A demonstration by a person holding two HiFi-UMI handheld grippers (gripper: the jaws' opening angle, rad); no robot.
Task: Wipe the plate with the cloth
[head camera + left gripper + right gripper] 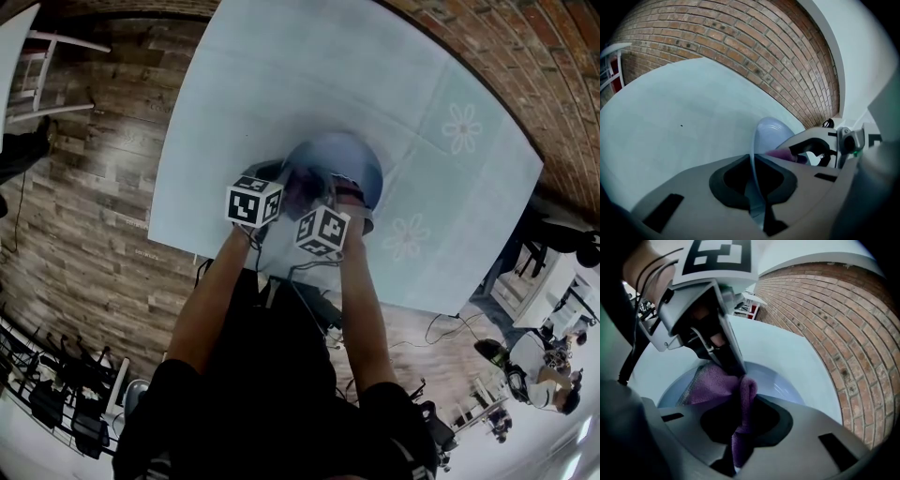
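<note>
Right gripper point(740, 427) is clamped on the purple cloth point(717, 385), and the loose end spills forward out of the jaws onto the blue plate point(783, 385), so the plate face sits right ahead of and below it. Left gripper point(757, 187) is pinched shut on the plate's rim, with the plate running edge-on straight away from its jaws. The plate's by the near edge of the table point(281, 75), about midway along, and imo the bare right side of the dish is where the right hand's cloth needs to sweep while the left just steadies it.
</note>
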